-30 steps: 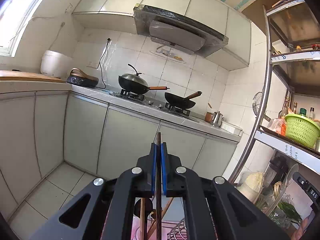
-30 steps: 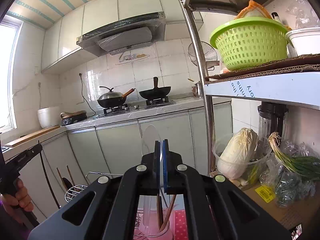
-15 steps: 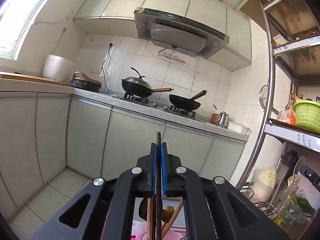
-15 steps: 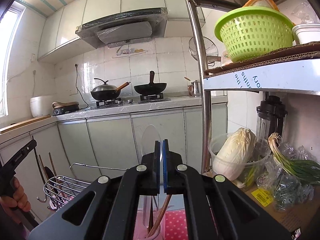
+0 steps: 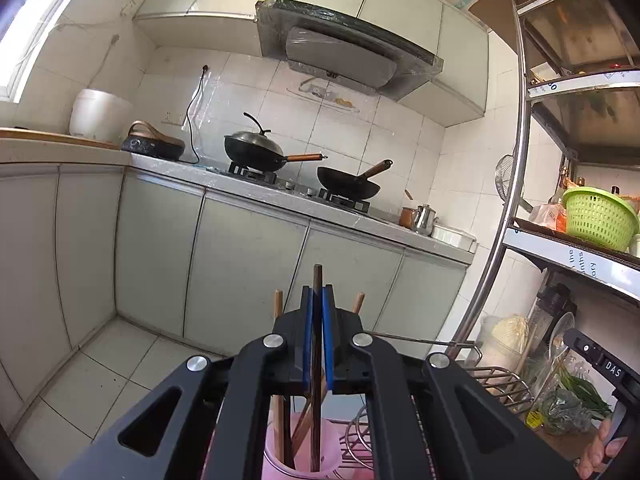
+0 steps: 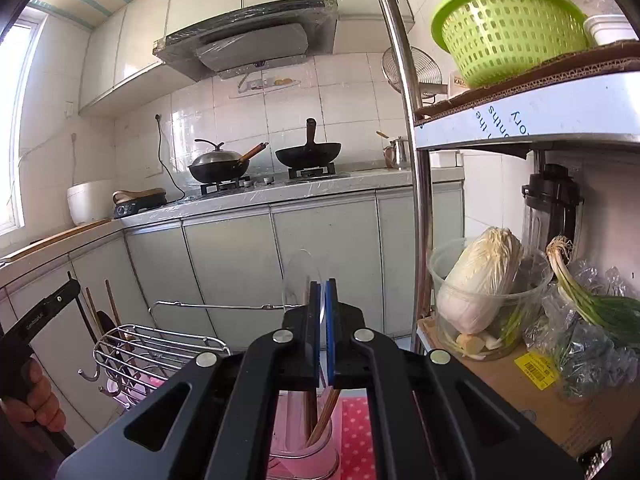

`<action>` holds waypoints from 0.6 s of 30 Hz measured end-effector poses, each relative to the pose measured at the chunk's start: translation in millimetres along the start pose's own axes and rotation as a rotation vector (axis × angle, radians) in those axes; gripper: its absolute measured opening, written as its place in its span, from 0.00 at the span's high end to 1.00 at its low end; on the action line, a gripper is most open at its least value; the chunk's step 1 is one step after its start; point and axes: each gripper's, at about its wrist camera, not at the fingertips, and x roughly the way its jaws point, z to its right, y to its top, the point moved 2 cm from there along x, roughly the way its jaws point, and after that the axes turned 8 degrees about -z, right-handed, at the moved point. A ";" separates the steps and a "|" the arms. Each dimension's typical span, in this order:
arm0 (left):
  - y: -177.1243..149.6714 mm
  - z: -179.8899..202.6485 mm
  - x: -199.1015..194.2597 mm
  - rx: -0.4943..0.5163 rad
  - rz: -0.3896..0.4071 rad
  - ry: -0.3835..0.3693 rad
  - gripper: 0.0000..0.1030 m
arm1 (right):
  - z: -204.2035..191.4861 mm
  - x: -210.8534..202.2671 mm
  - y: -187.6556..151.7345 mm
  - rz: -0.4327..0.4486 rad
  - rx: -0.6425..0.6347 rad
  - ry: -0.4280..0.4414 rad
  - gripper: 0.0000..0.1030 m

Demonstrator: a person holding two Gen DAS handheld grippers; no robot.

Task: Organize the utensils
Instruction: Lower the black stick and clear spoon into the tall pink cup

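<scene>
In the left wrist view my left gripper (image 5: 317,292) is shut on a dark wooden chopstick (image 5: 317,274) that stands upright. Its lower end reaches into a pink utensil holder (image 5: 280,460), among several lighter wooden chopsticks (image 5: 277,304). In the right wrist view my right gripper (image 6: 323,284) is shut on a clear plastic spoon (image 6: 298,276), bowl end up. It hangs over the same holder (image 6: 320,446) with its chopsticks (image 6: 326,412). The left gripper (image 6: 74,284) shows at the far left, held by a hand (image 6: 36,396).
A wire dish rack (image 6: 160,344) stands left of the holder on a pink dotted mat (image 6: 354,432). A steel shelf post (image 6: 420,200) rises on the right, with a tub of cabbage (image 6: 480,280), green onions (image 6: 592,304) and a green basket (image 6: 508,32). Two woks (image 5: 348,186) sit on the far counter.
Both grippers have sunk toward the holder, which now shows more fully below them. The dark chopstick's lower end has gone down among the other chopsticks. Both grips are unchanged.
</scene>
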 end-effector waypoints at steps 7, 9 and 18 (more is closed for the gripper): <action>-6.6 -4.4 -1.3 -0.049 -0.076 -0.059 0.95 | 6.5 0.6 -9.6 -0.045 0.042 0.037 0.98; -7.8 -4.8 -1.7 -0.060 -0.096 -0.075 0.95 | 5.4 0.0 -12.2 -0.054 0.043 0.047 0.98; -14.4 -1.7 0.3 -0.101 -0.182 -0.143 0.92 | -6.8 1.8 -18.3 -0.089 0.026 0.079 0.97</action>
